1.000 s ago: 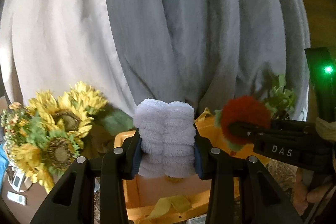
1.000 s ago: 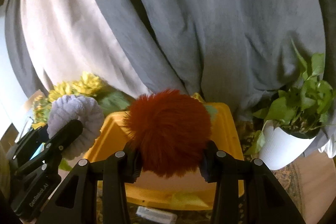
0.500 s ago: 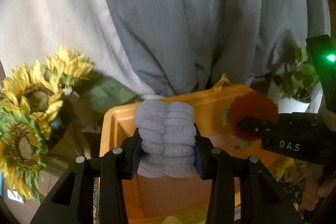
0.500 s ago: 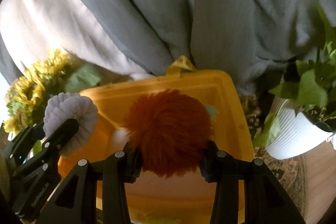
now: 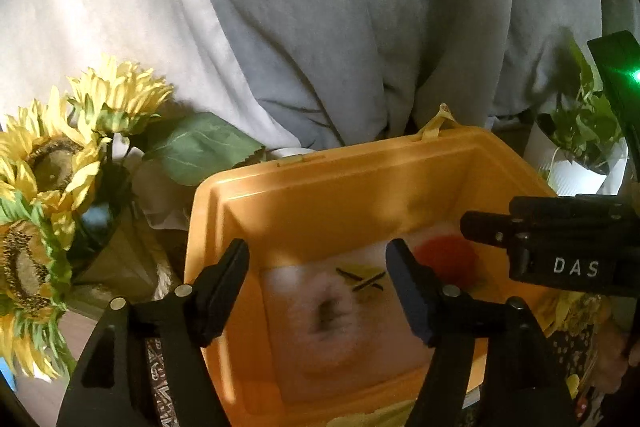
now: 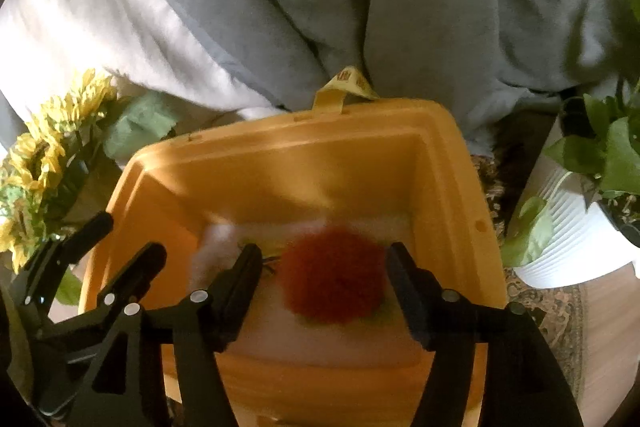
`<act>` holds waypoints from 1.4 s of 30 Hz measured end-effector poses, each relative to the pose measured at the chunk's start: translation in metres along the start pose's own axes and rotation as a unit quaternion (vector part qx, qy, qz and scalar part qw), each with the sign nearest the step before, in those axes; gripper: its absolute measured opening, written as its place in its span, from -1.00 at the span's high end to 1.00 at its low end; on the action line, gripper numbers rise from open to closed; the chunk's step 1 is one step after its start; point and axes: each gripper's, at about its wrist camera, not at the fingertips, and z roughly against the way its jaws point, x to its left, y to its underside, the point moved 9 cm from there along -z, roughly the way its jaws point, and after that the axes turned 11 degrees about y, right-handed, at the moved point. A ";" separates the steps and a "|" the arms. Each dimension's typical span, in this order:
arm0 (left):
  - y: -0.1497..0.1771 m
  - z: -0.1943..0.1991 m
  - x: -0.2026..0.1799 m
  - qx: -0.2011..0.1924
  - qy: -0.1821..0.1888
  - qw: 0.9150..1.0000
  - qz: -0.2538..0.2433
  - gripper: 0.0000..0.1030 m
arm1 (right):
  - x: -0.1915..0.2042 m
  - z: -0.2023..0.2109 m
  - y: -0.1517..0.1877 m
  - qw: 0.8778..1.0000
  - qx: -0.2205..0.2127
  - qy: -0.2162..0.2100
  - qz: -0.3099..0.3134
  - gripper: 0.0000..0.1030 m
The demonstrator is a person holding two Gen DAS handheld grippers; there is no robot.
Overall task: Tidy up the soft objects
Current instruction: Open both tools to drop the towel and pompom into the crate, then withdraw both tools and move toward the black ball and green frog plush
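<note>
The left wrist view shows the left gripper [image 5: 318,285] over the orange bin [image 5: 360,183]. Its jaws have just been opening and stand apart, with nothing pressed between them. Below them a pale fluffy ring [image 5: 328,315], blurred, is inside the bin. In the right wrist view the right gripper [image 6: 322,285] has also just been opening its jaws. The red pompom [image 6: 334,273], blurred, is between them inside the bin, and they do not press it. Sunflowers [image 5: 44,187] stand left of the bin, a potted plant [image 6: 588,211] right.
</note>
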 end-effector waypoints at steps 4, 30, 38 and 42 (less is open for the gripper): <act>-0.003 0.012 -0.002 -0.012 -0.003 1.000 -0.001 -0.49 | -0.001 0.008 -0.003 1.000 -0.008 0.001 -0.004 -0.27; -0.002 0.142 -0.045 -0.132 -0.023 0.991 -0.019 -0.95 | -0.021 0.137 0.025 0.989 -0.140 0.036 -0.012 -0.43; 0.022 0.171 -0.056 -0.151 -0.030 0.988 -0.024 -0.98 | -0.034 0.158 0.053 0.988 -0.147 0.046 -0.011 -0.52; 0.036 0.175 -0.058 -0.150 -0.032 0.988 -0.018 -0.98 | -0.036 0.164 0.071 0.987 -0.151 0.059 0.004 -0.52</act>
